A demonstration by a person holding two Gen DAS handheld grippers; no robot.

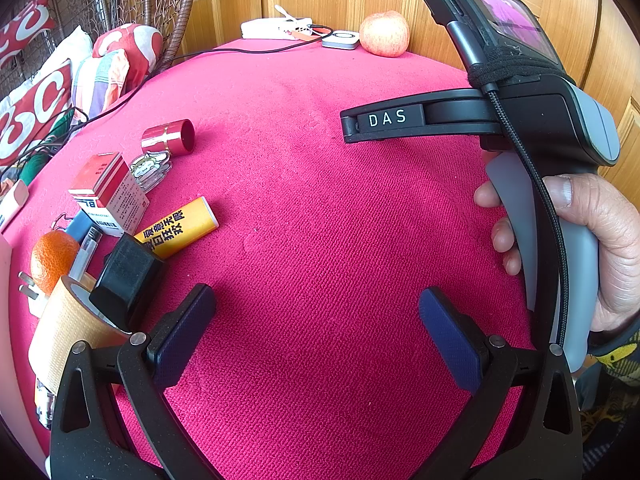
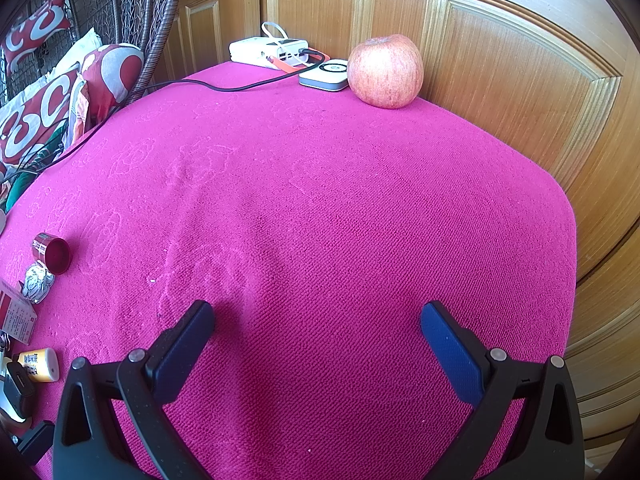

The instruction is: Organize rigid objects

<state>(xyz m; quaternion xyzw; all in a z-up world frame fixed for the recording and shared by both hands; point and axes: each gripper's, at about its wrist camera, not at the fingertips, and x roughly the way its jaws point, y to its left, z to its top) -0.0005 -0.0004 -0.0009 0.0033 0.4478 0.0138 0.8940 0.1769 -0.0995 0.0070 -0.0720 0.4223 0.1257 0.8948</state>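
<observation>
A pink cloth (image 1: 320,208) covers the table. At its left lies a cluster: a red cap (image 1: 170,137), a red-and-white box (image 1: 110,192), a yellow tube (image 1: 180,226), a black block (image 1: 128,276), a tape roll (image 1: 68,320), an orange (image 1: 54,258) and a lighter (image 1: 86,252). My left gripper (image 1: 316,312) is open over bare cloth, right of the cluster. My right gripper (image 2: 316,320) is open with nothing between its fingers. The other gripper's body (image 1: 520,120), held by a hand (image 1: 600,240), shows at the right of the left wrist view. The red cap (image 2: 52,252) and yellow tube (image 2: 38,364) lie far left.
At the table's far edge sit an apple (image 2: 385,71), a white round-topped device (image 2: 326,75) and a white power bank (image 2: 268,52) with a black cable (image 2: 224,88). Wooden door panels (image 2: 500,80) stand behind and to the right. Patterned cushions (image 2: 44,108) lie at the left.
</observation>
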